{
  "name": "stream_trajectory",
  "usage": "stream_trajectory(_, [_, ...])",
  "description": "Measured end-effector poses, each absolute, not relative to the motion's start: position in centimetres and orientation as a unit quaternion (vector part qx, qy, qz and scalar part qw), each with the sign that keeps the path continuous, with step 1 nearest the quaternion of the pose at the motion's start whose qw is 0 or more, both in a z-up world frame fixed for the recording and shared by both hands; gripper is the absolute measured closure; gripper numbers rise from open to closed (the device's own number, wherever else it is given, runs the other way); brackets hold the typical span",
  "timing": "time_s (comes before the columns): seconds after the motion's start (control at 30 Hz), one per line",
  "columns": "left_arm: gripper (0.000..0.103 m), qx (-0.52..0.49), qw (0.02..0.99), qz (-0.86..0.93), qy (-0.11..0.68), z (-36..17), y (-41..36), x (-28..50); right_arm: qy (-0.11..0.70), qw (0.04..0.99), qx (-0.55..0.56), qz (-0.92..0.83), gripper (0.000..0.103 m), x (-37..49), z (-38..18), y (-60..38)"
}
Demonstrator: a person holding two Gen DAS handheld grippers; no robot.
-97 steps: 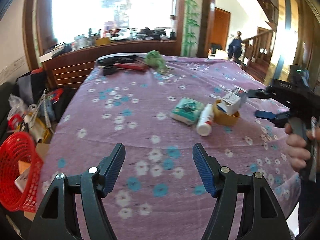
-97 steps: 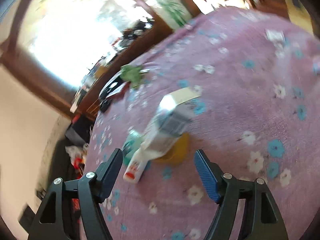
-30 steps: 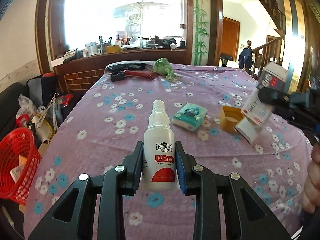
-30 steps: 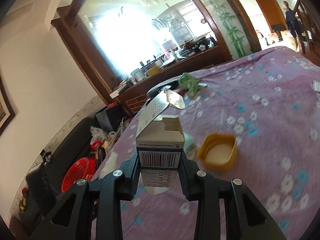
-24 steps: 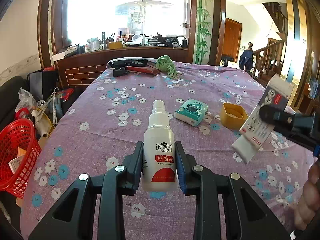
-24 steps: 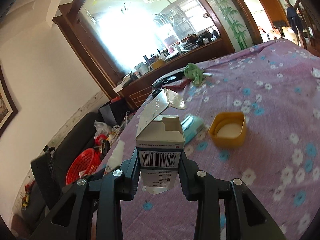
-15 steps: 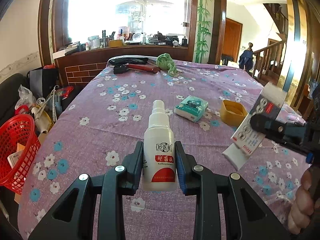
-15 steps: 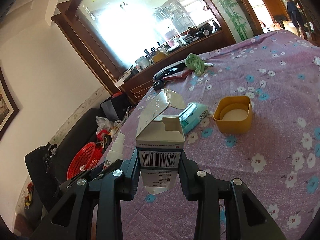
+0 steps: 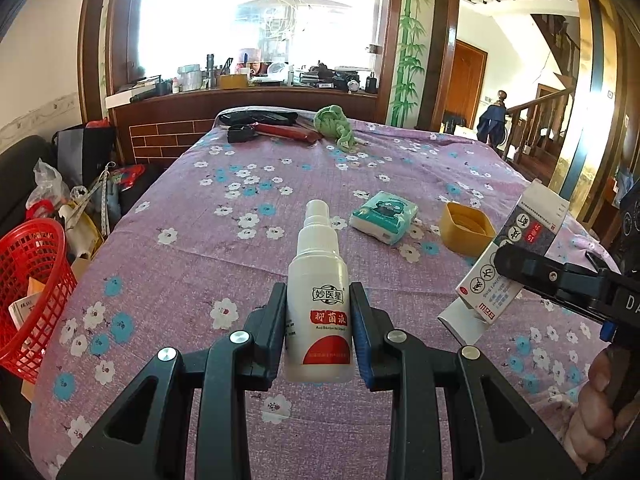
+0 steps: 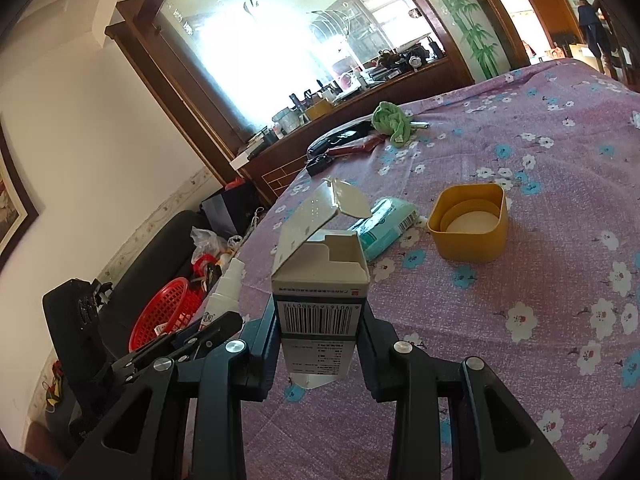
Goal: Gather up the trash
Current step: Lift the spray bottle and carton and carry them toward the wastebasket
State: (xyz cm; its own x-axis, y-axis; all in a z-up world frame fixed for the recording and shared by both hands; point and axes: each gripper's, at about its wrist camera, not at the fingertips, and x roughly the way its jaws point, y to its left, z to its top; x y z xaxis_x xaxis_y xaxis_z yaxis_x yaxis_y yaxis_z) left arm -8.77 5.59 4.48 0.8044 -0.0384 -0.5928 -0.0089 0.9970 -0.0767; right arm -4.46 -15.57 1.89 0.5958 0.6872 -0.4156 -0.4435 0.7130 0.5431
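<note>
Your left gripper (image 9: 318, 332) is clamping a white spray bottle (image 9: 319, 300) by its lower body, holding it upright above the near part of the tabletop (image 9: 224, 248), its fingers (image 9: 276, 320) closed partway onto the bottle's sides. Your right gripper (image 10: 319, 344) is pinching a small cardboard box (image 10: 318, 292) with a barcode facing you, top flap hanging open, raised over the near-left part of the tabletop. A tissue pack (image 9: 384, 216) and a yellow cap (image 9: 466, 232) are lying side by side, just apart, toward the tabletop's right edge. A red basket (image 9: 30, 276) is sitting below the tabletop's left edge, with paper scraps inside.
</note>
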Motion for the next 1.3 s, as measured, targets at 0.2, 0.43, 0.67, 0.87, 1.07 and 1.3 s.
stream_trajectory(0.2, [0.074,-0.038,0.949,-0.01,0.314,4.3,5.7,-8.7,0.307,0.875,0.18,0.328,0.066,-4.8,2.2,-15.0])
stream_trajectory(0.43, [0.074,-0.038,0.949,-0.009,0.312,4.2,5.8,-8.6,0.306,0.875,0.179,0.329,0.066,-4.9,2.1,-14.9])
stream_trajectory(0.67, [0.074,-0.037,0.949,-0.006,0.312,4.3,5.7,-8.7,0.304,0.878,0.174,0.327,0.066,-5.0,2.1,-14.9])
stream_trajectory(0.87, [0.074,-0.036,0.948,-0.004,0.316,4.4,5.9,-9.0,0.317,0.877,0.171,0.319,0.066,-4.9,2.1,-14.6])
stream_trajectory(1.07, [0.074,-0.041,0.95,0.003,0.31,4.7,6.8,-9.9,0.325,0.869,0.178,0.329,0.066,-5.5,2.5,-14.1])
stream_trajectory(1.3, [0.074,-0.052,0.953,0.019,0.299,5.4,8.3,-10.8,0.324,0.865,0.17,0.343,0.066,-6.1,3.6,-12.7])
